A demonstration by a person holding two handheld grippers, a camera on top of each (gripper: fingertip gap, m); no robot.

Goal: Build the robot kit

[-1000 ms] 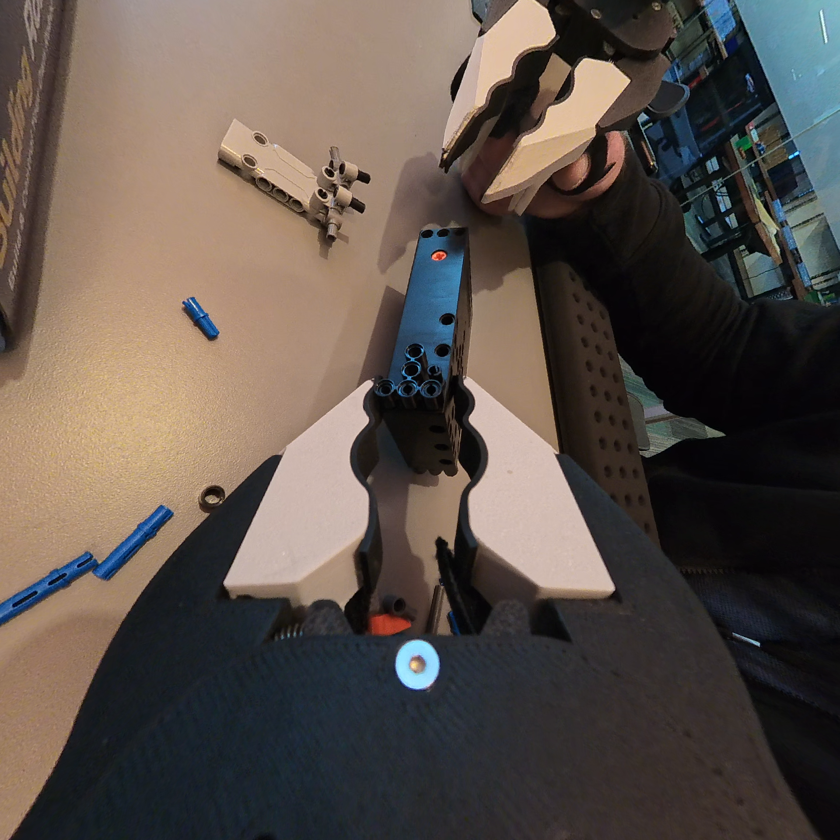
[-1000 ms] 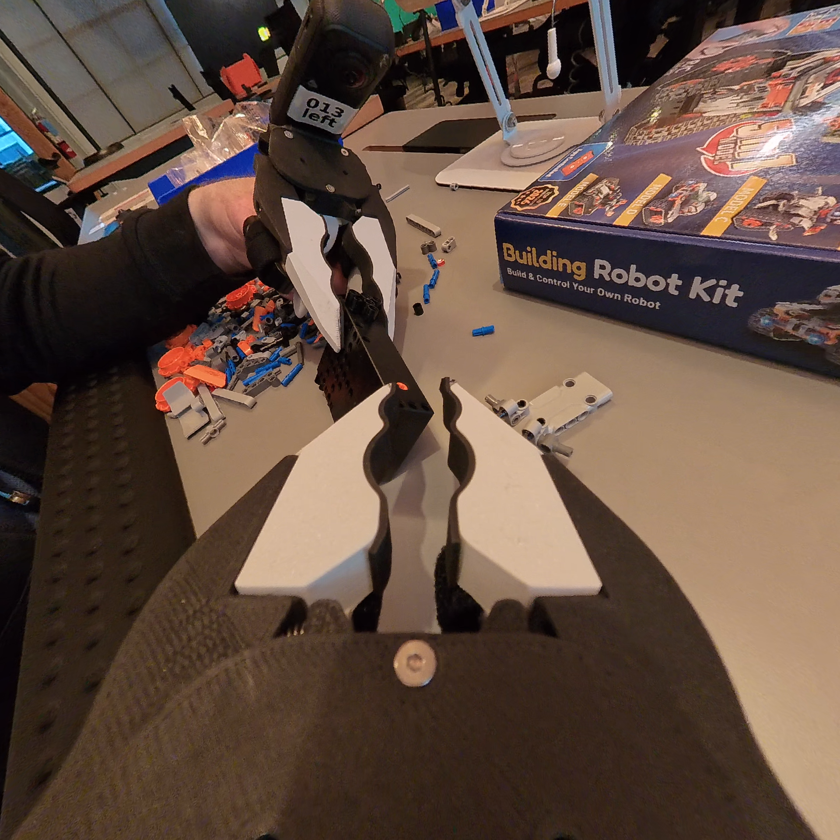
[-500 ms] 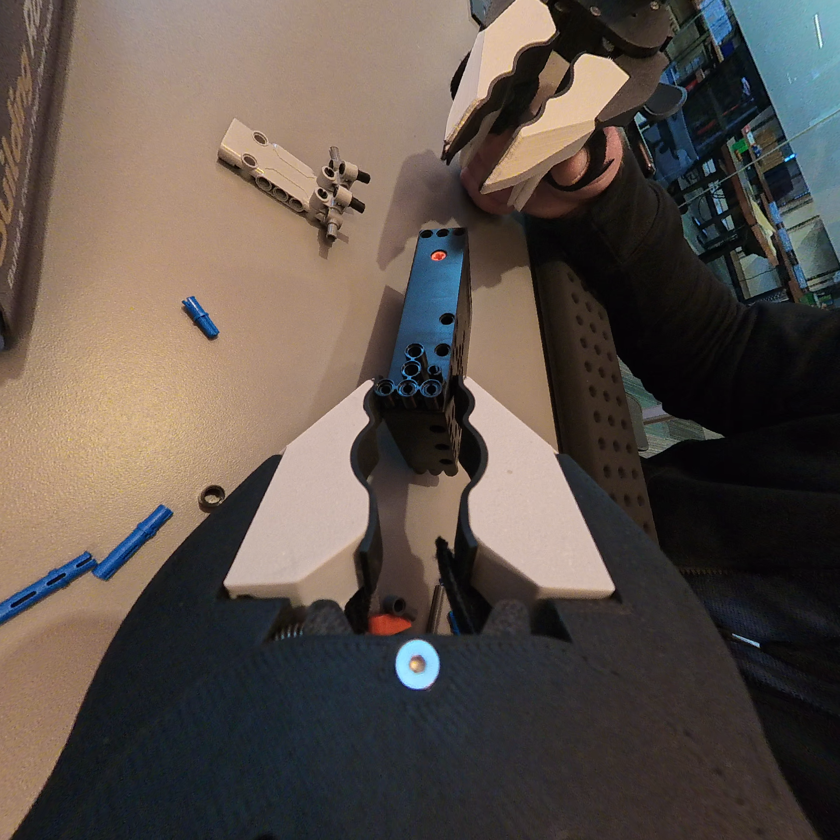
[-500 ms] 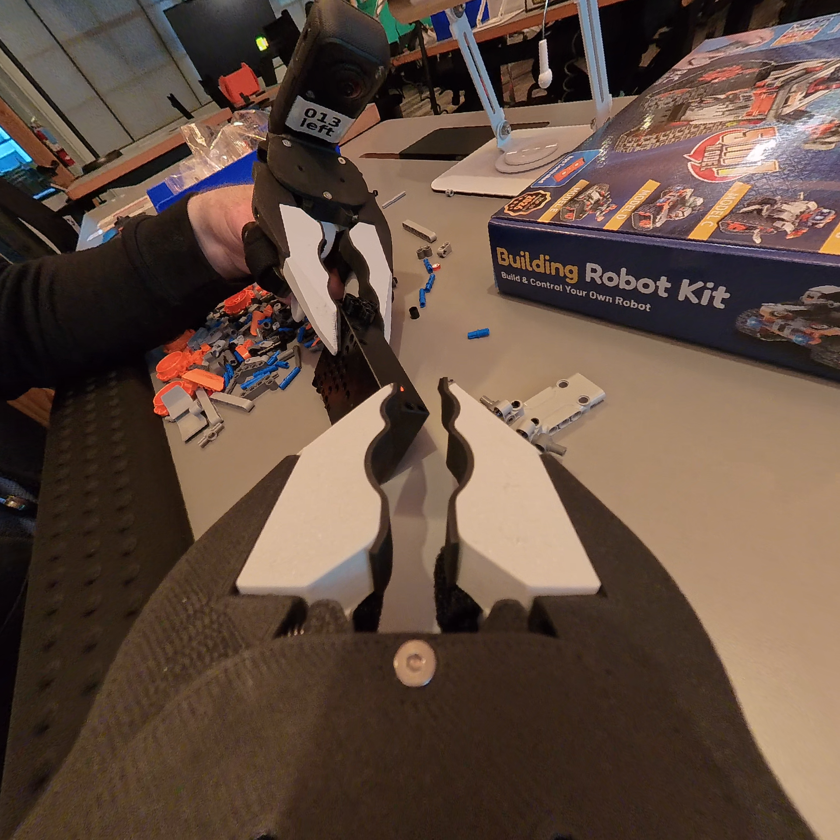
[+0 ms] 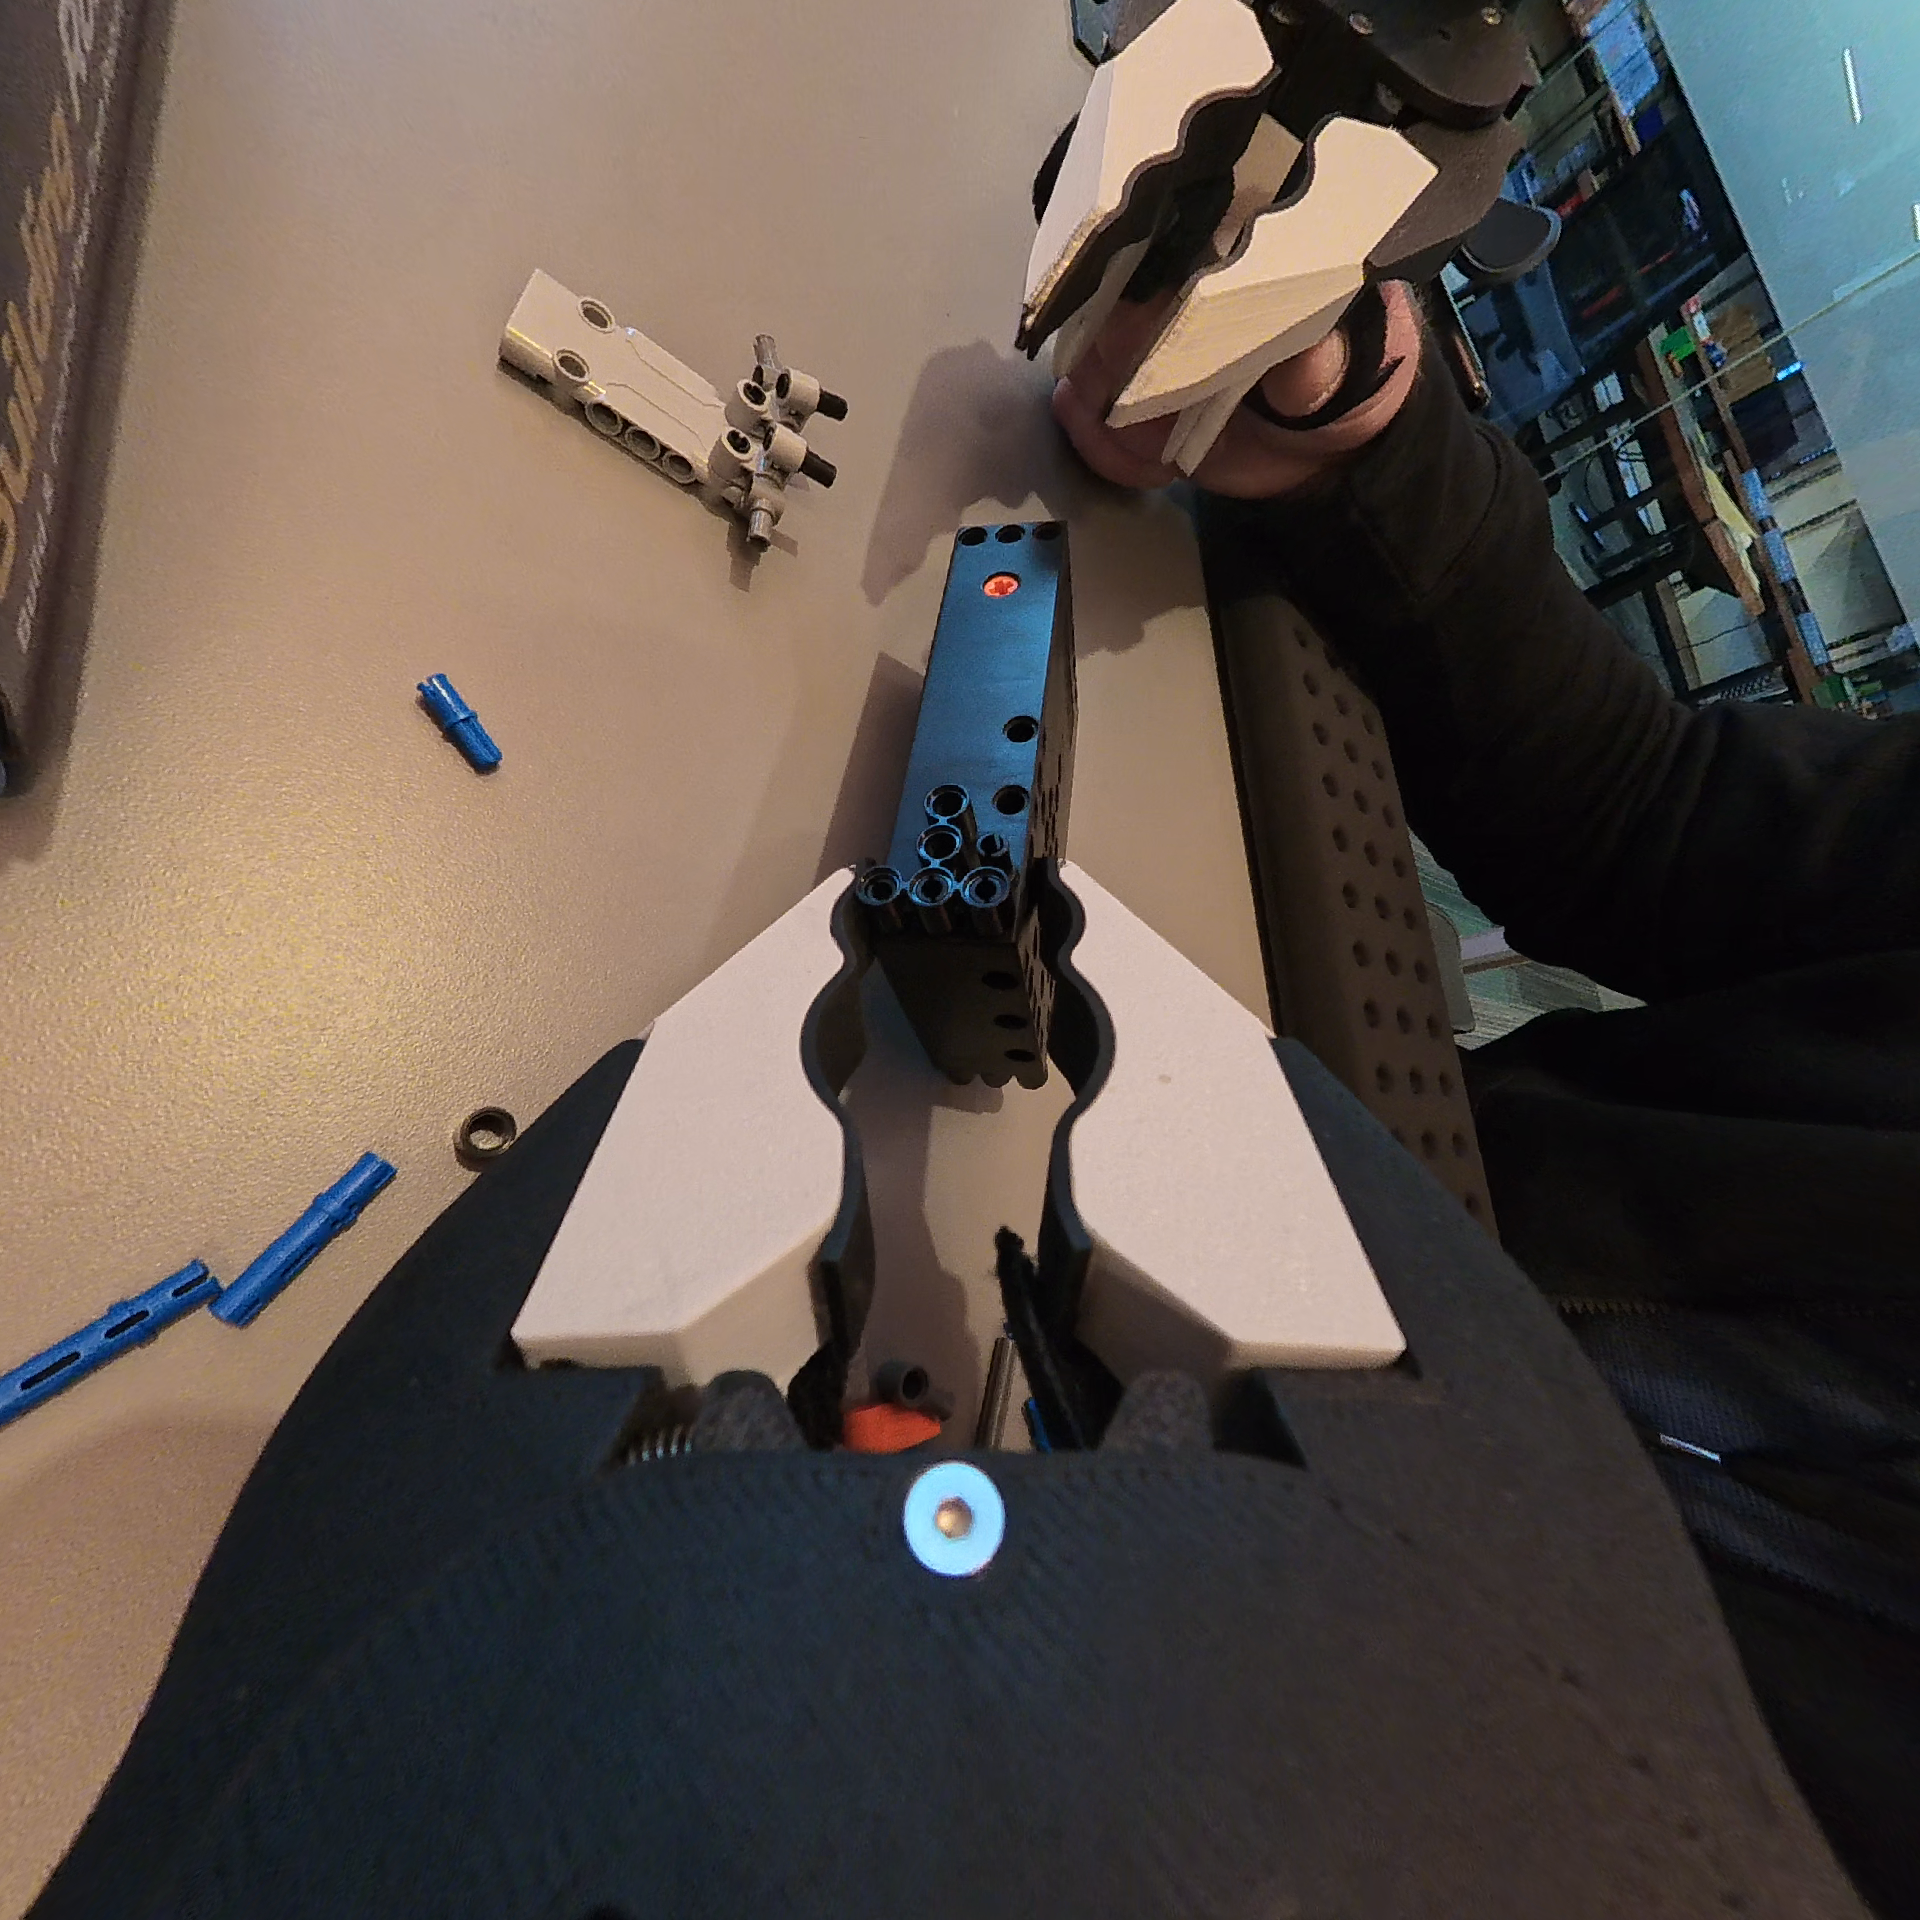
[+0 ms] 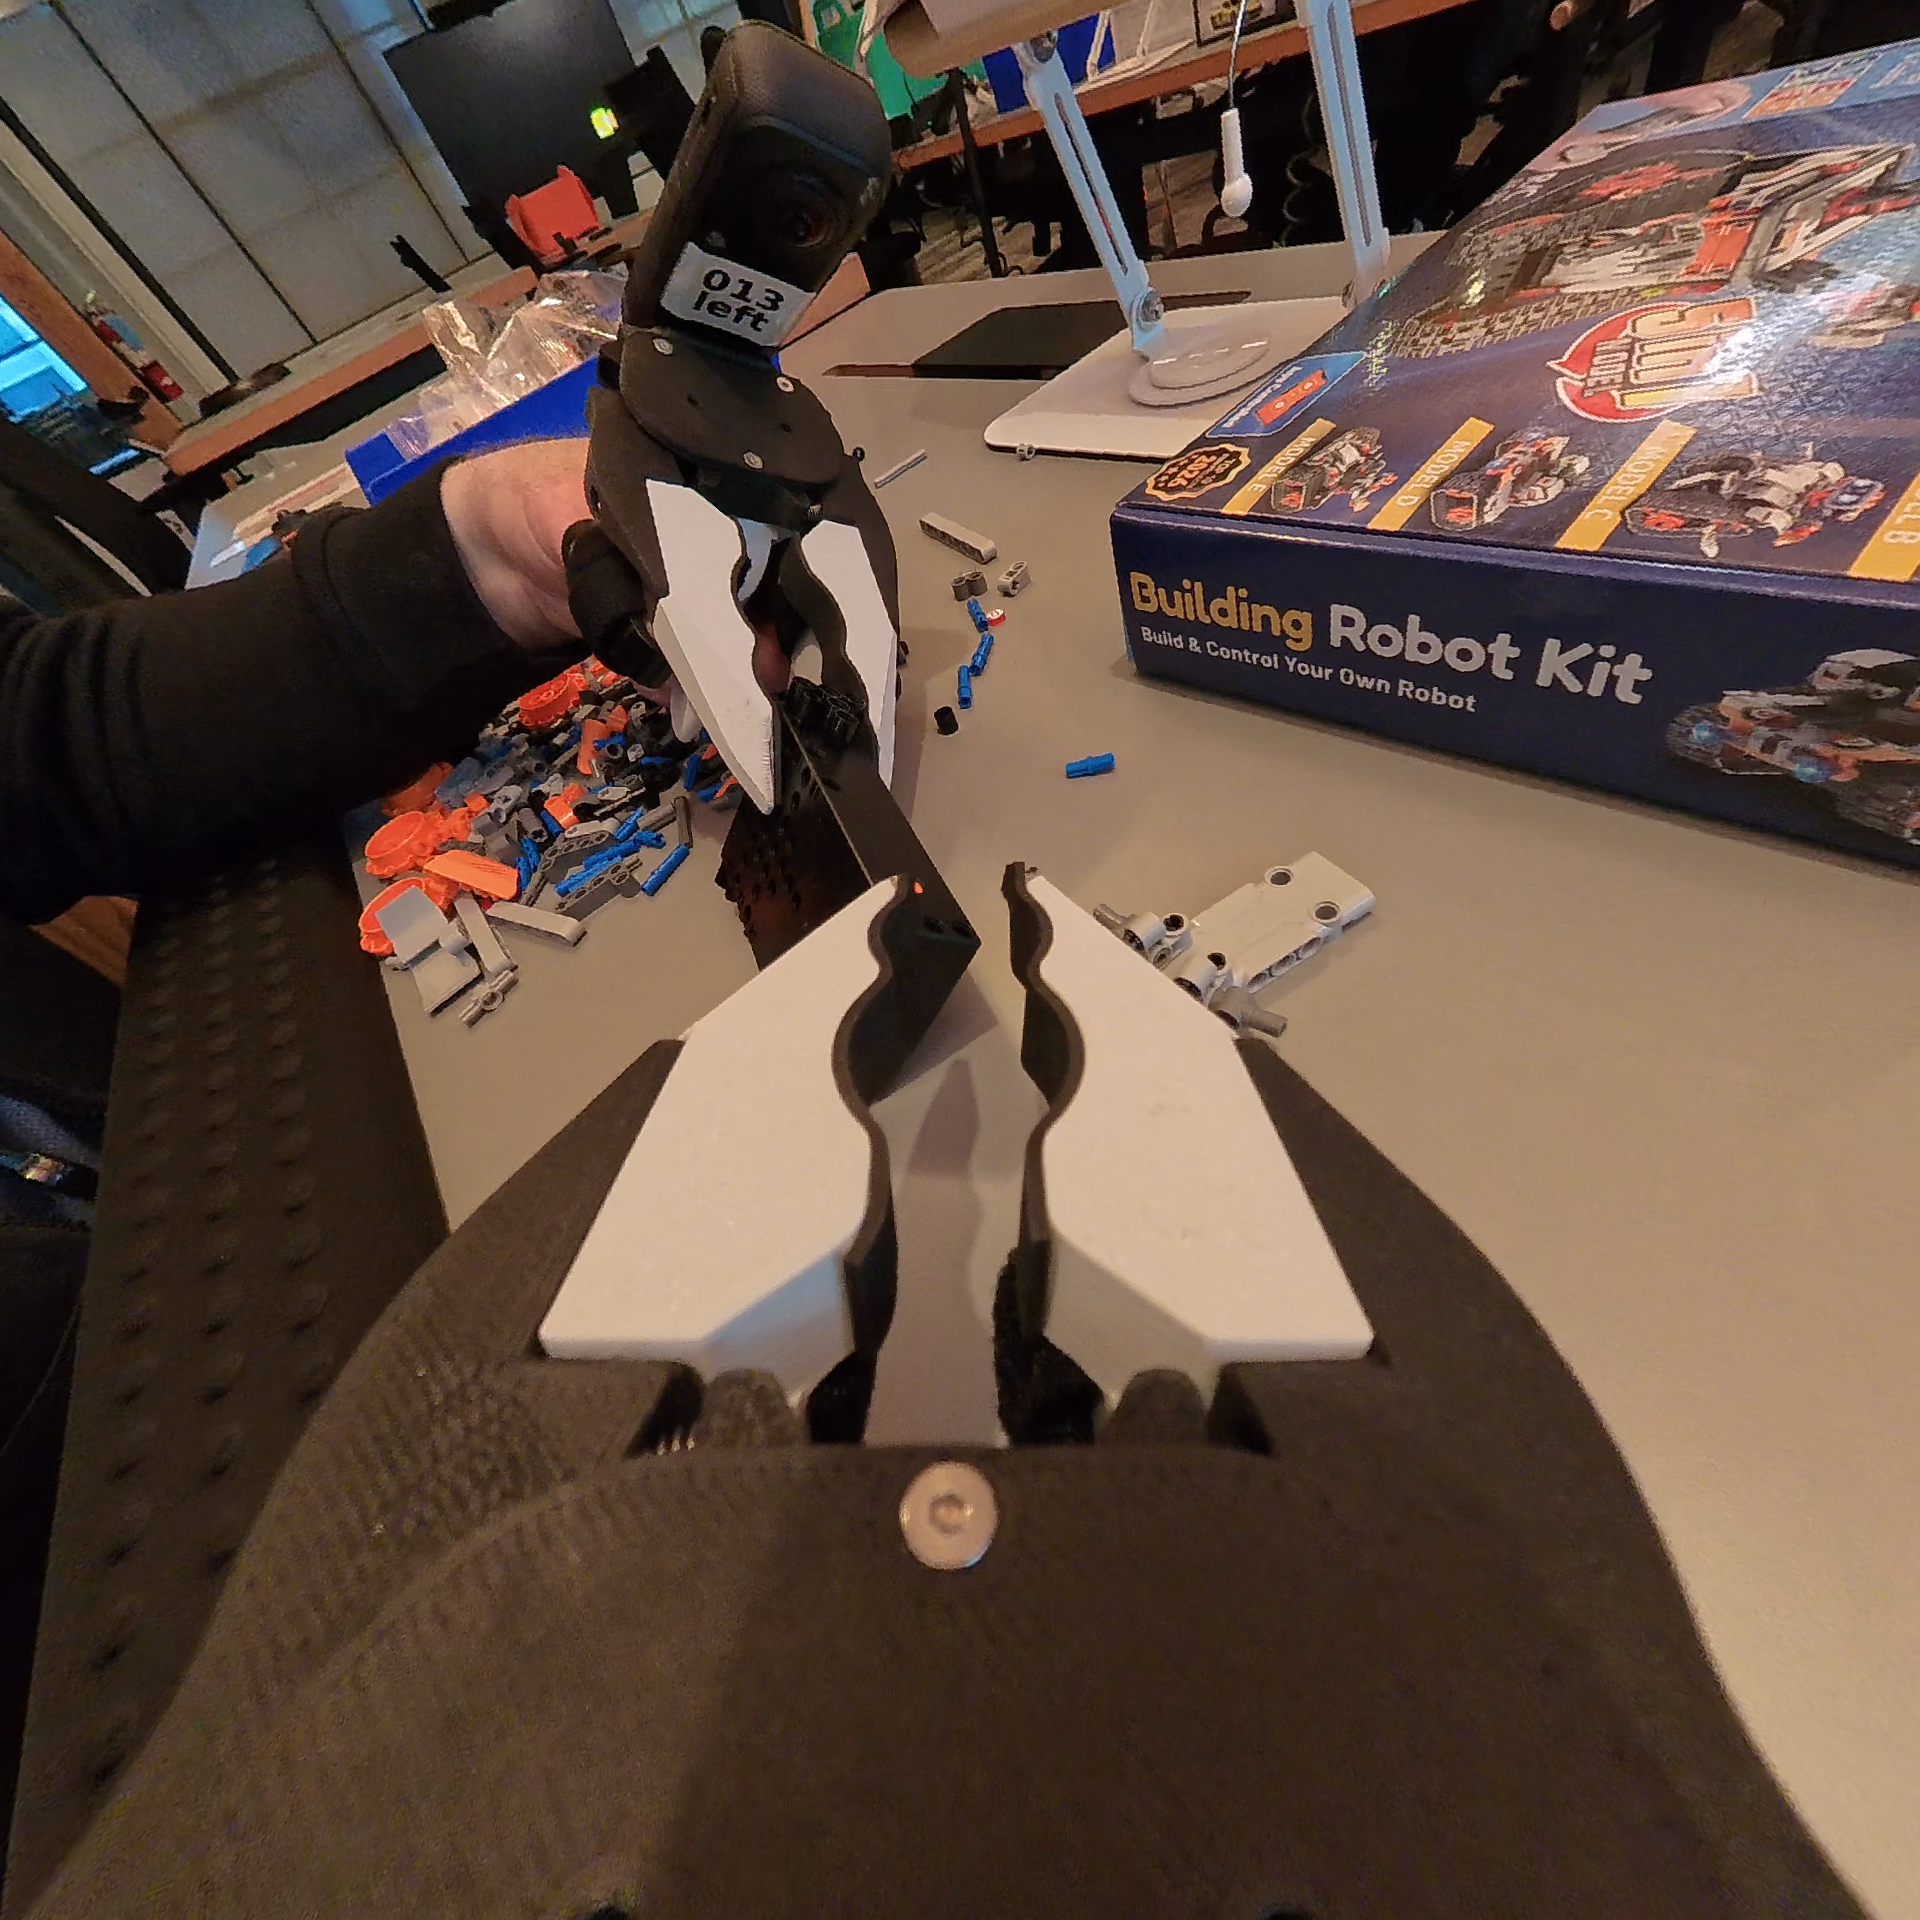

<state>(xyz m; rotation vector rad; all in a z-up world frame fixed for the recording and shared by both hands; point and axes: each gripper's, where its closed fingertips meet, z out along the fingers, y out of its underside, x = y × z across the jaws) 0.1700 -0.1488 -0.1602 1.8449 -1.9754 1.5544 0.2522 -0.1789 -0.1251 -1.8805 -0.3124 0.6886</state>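
1. The left gripper (image 5: 961, 904) is clamped on one long black perforated block (image 5: 997, 727), its far end resting on the grey table (image 5: 260, 935).
2. The right gripper (image 6: 951, 894) has its jaws apart, empty, just beside the block's far end.
3. One grey beam assembly (image 5: 665, 405) lies near the block.
4. Three blue pins, the nearest (image 5: 459, 723), and one black ring (image 5: 486, 1130) lie beside the block.
5. One kit box (image 6: 1558, 499) lies beyond the block.
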